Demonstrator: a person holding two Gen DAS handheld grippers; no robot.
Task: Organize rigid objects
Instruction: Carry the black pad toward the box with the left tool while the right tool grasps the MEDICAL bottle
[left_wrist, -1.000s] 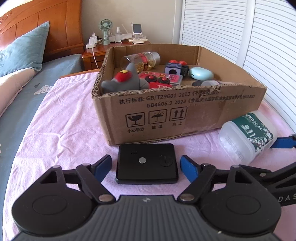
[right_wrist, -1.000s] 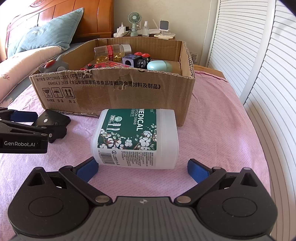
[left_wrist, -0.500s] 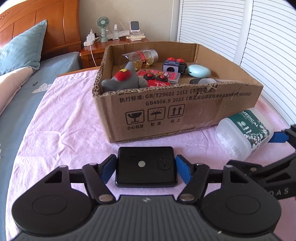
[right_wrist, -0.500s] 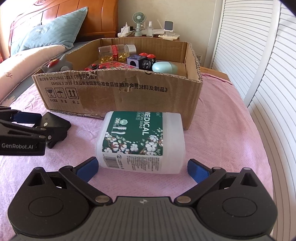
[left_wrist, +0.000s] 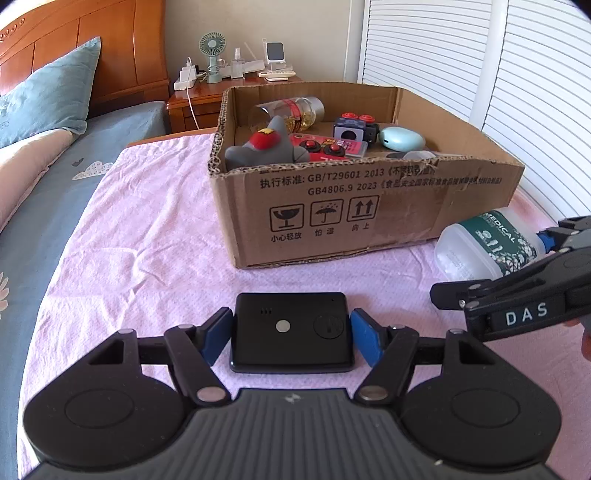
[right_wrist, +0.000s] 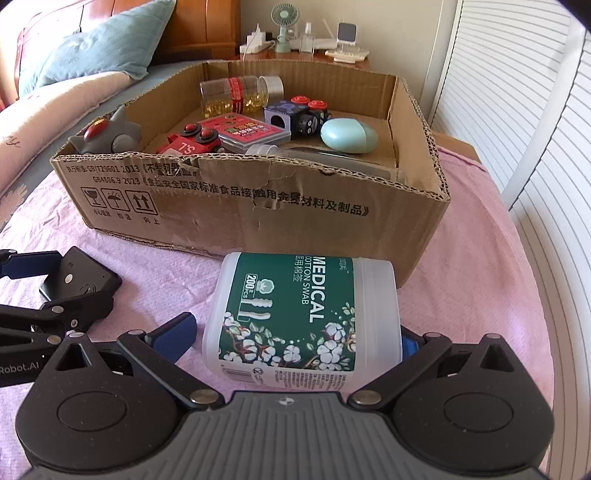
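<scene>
We have the black device (left_wrist: 291, 330) pinched between the left gripper (left_wrist: 291, 334) jaws at 6 o'clock, on the pink bedspread (left_wrist: 147, 240). The cotton swab jar (right_wrist: 303, 321) lies on its side between the right gripper (right_wrist: 295, 341) jaws, spread, not yet squeezing. The cardboard box (left_wrist: 369, 206) at 12 o'clock already holds several items; these two remain.

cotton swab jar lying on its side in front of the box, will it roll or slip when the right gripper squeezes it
The cotton swab jar looks like smooth, thin translucent plastic, so it may flex and slip somewhat between the right gripper's pads. Lying on its side on the soft pink blanket, it seems unlikely to roll far. Holding only swabs, it is probably light for its size.
</scene>
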